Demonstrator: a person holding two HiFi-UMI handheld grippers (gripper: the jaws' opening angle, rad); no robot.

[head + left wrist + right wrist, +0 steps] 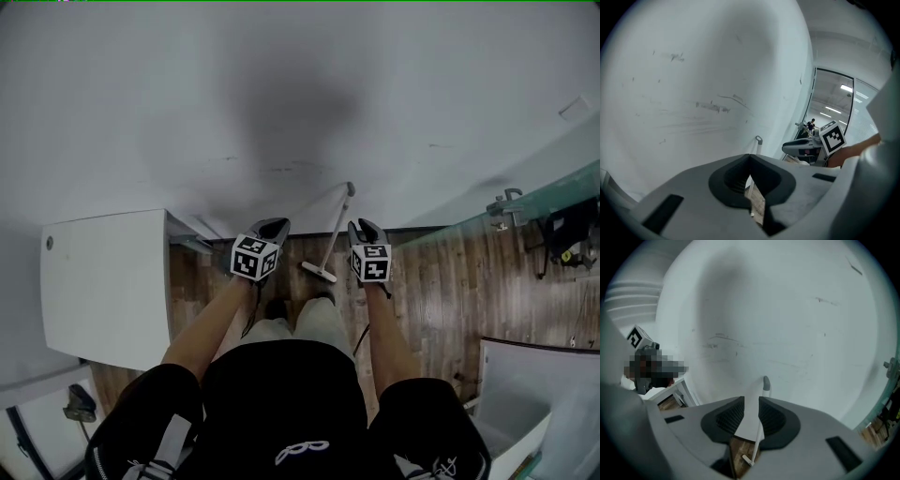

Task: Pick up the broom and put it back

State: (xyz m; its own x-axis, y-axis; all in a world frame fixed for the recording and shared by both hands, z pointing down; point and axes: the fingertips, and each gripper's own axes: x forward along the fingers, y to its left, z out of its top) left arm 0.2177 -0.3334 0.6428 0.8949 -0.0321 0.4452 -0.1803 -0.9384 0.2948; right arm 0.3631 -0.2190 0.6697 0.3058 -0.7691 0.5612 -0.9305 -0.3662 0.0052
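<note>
Leaning on the white wall (281,94), the thin white broom (334,232) may slip if bumped; left gripper (275,225) jaws pressed together, right gripper (362,227) jaws spread, empty.

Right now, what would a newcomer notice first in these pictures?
A pale broom leans against the big white wall, its head on the wooden floor. In the head view it stands between the left gripper, which is shut, and the right gripper, which is open. Both are empty.

Your broom (333,232) is white with a grey handle tip. The wall (281,84) is pale grey-white (faint dark scuffs). The floor (441,281) shows brown wood planks. Your left claw (270,226) and right claw (364,228) are grey, their cubes (255,258) patterned black-and-white.
</note>
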